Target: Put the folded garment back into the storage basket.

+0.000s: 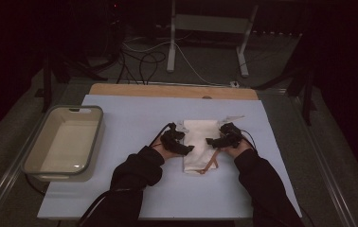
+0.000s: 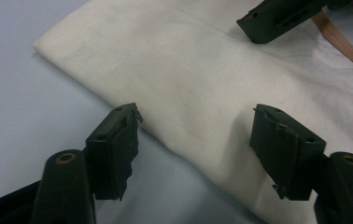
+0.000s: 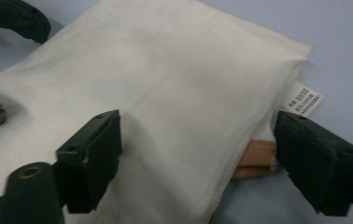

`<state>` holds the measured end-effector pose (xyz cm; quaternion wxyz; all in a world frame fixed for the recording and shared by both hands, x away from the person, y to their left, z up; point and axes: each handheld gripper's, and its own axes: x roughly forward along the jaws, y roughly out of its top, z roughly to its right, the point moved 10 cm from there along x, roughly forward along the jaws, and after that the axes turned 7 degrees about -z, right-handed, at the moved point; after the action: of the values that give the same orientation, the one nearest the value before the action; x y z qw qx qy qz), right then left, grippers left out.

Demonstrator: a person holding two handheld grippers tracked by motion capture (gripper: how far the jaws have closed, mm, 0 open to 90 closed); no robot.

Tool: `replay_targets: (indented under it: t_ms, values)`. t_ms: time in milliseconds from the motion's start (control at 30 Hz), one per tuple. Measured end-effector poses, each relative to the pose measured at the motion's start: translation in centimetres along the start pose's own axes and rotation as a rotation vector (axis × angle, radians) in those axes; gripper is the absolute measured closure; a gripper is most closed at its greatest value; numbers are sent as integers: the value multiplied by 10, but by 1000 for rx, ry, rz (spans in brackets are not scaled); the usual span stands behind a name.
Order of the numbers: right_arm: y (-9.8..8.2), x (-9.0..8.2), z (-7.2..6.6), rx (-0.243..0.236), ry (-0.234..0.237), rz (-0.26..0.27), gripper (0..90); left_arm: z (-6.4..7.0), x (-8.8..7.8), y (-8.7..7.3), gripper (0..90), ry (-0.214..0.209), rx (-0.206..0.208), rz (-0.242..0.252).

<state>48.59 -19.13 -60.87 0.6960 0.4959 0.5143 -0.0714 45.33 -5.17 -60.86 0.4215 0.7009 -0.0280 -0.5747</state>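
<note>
On the worktop (image 1: 134, 198), the left gripper (image 2: 195, 140) and the right gripper (image 3: 198, 154) each straddle an edge of the folded cream cloth (image 1: 200, 142), jaws apart, not pinching.

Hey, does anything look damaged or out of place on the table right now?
Yes: the left gripper has ragged, chipped edges on its pads. On the folded cream cloth bag, a tan strap trails out at the near edge and a white label sticks out at one corner.

Folded cream cloth bag (image 1: 200, 142) flat on table
</note>
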Motion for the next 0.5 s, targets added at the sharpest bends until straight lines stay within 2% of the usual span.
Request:
replay_targets:
  t_ms: [167, 233, 333, 500]
  values:
    - [0, -1, -3, -15, 2, -2, 255, 1, 1, 2, 398, 5, -15, -6]
    - [-1, -3, -5, -26, 4, 4, 324, 2, 1, 2, 437, 7, -21, -6]
    - [-1, -4, -7, -31, 13, 7, 376, 2, 0, 3, 469, 11, -32, -9]
    - [-2, -5, -11, -35, 23, 9, 454, 6, 0, 4, 552, 5, -24, -10]
